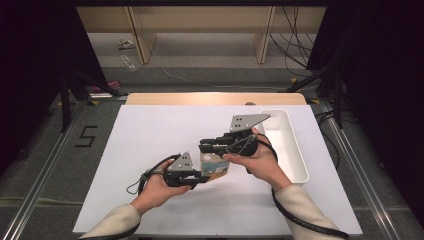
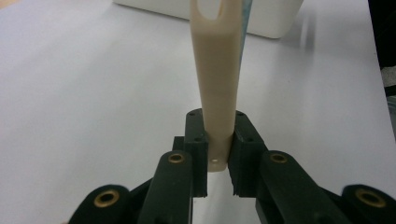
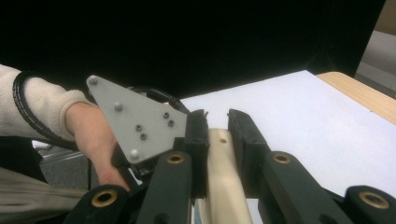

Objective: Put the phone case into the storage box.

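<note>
Cream handle (image 2: 215,84) held above the white table (image 1: 150,150) — left gripper (image 2: 217,163) clamped on its end; right gripper (image 3: 215,140) clenched on the same piece beside the white bin (image 1: 292,150).

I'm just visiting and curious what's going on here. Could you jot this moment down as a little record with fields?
Setting: white table, seen from above
Who: a person with a two-jaw gripper in each hand
Held thing: cream handle of a cup-like object with a blue and tan print
Left gripper: jaws pressed on the handle's end
Right gripper: closed around the same cream piece from the other side
Nearby: white tray at the table's right, nothing visible inside
</note>
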The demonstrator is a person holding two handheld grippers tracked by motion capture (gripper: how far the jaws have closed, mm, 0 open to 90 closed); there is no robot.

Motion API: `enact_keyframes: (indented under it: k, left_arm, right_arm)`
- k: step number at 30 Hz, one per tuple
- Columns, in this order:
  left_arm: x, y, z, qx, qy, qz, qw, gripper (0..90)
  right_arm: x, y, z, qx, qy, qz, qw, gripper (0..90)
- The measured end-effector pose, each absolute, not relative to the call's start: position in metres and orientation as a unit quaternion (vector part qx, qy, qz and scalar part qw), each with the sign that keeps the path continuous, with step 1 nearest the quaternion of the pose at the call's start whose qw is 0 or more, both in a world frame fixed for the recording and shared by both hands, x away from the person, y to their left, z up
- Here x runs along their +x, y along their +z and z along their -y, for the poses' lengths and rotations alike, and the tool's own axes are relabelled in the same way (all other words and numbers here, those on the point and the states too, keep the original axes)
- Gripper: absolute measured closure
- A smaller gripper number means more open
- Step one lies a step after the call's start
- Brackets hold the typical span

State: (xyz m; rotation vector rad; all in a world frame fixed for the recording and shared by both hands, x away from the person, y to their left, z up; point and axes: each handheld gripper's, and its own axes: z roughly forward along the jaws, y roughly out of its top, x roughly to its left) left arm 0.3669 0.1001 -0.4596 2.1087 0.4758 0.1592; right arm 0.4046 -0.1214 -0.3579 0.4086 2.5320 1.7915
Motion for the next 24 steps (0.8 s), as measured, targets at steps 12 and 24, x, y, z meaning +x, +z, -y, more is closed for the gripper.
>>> enact_keyframes:
  k: [12, 24]
  left_arm:
    - [0.3674, -0.4583, -0.1012, 0.859, 0.055, -0.198, 0.469, 79.4]
    - [0.3682, -0.4565, -0.1028, 0.859, 0.049, -0.199, 0.469, 79.5]
  right_arm:
    - [0.4039, -0.3576, 0.1207, 0.125, 0.575, -0.808, 0.011, 78.1]
    - [0.4032, -0.3573, 0.1206, 0.115, 0.578, -0.807, 0.028, 69.7]
